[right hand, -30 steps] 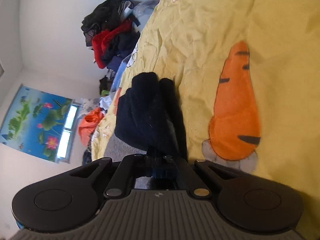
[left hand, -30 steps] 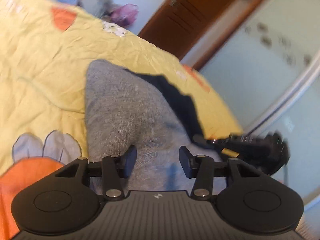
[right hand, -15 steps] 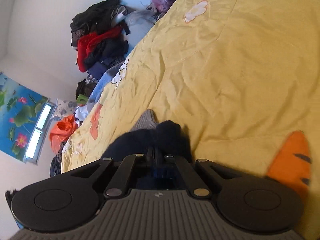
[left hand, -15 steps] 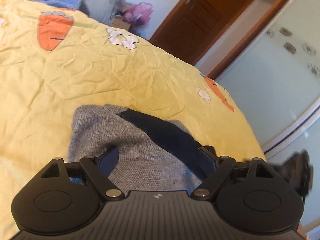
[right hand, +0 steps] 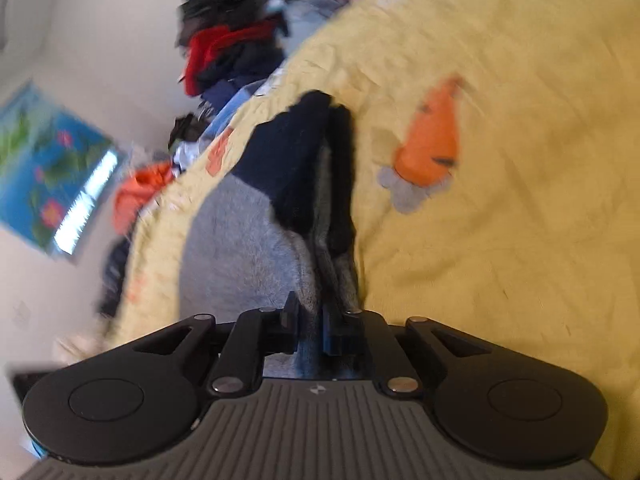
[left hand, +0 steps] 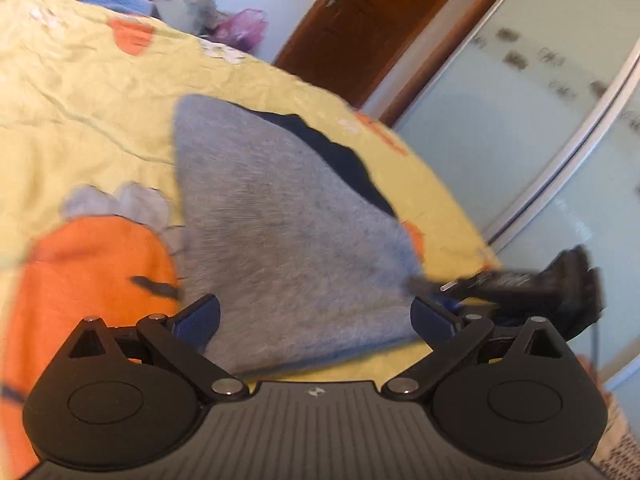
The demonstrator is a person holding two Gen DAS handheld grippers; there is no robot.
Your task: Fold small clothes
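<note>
We look along both grippers at a grey sock (left hand: 280, 216) with a navy toe (left hand: 344, 156), lying on a yellow bedspread (left hand: 80, 120) printed with orange carrots (left hand: 92, 280). The left gripper (left hand: 316, 320) has just been opening and its jaws stand as wide as they go, one on each side of the sock's near end, with the grey knit below and between them but not pinched. In the left wrist view the right gripper (left hand: 500, 280) shows as a dark blur at the sock's right corner. From its own camera, the right gripper (right hand: 310, 328) has also just been opening; its jaws stand a narrow way apart with a raised ridge of grey fabric running up between them, and we cannot tell through the blur whether the pads touch it. We judge that a fold has just been laid and both claws are letting go. The next move, as we read it, calls for drawing both grippers clear without dragging the knit, then taking a fresh hold to double the sock again or set it aside. A pile of clothes (right hand: 232, 52) sits at the bed's far end.
</note>
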